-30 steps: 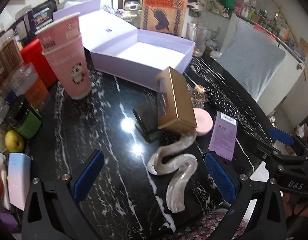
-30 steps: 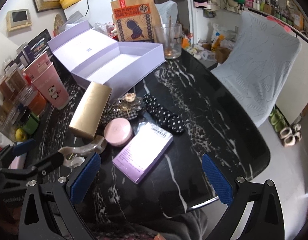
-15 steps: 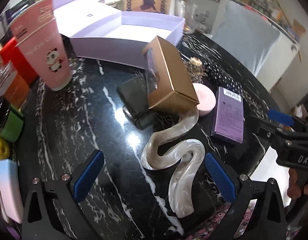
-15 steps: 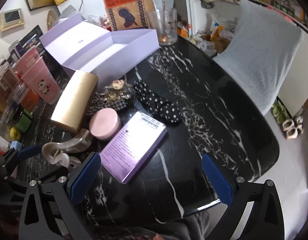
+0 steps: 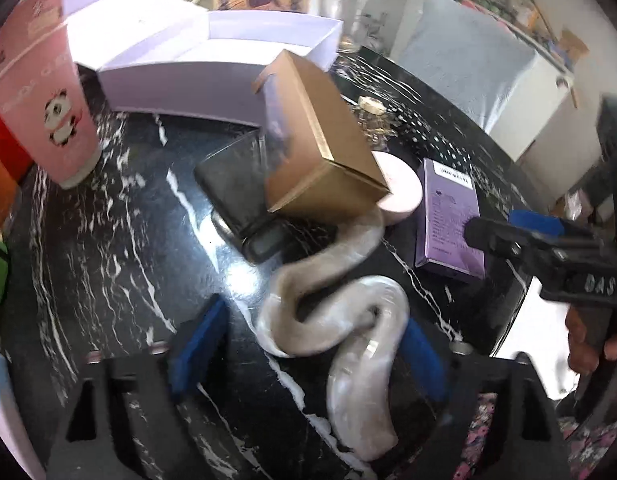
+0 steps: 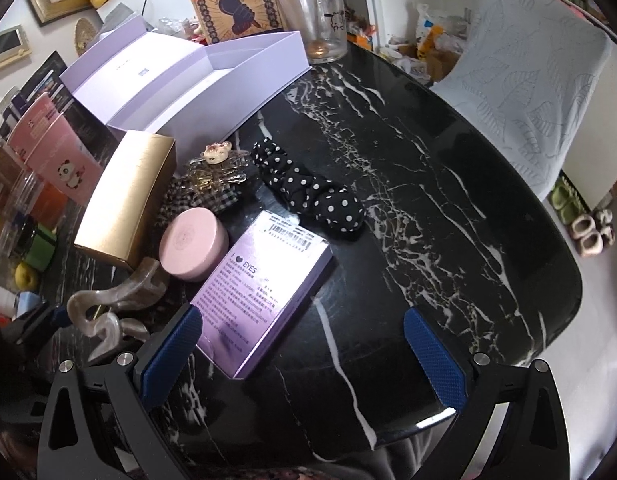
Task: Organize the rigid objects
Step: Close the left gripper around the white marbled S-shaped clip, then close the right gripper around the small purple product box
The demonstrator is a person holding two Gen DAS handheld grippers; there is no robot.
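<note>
L tongs (image 5: 308,344) set wide astride wavy pearl hair clip (image 5: 340,320), pads not touching. R tongs (image 6: 304,356) wide over purple box (image 6: 264,288) on bench (image 6: 428,200).

Round tin (image 6: 193,243) between gold box (image 6: 128,204) and flat carton (image 6: 264,292)

Bright, even room light fills both views – the left wrist view is smeared with motion blur, and the open lilac box (image 5: 212,60) there is washed out by glare – while the right wrist view is sharp; fisheye bending curves the glossy worktop (image 6: 448,208), corners vignetted black
</note>
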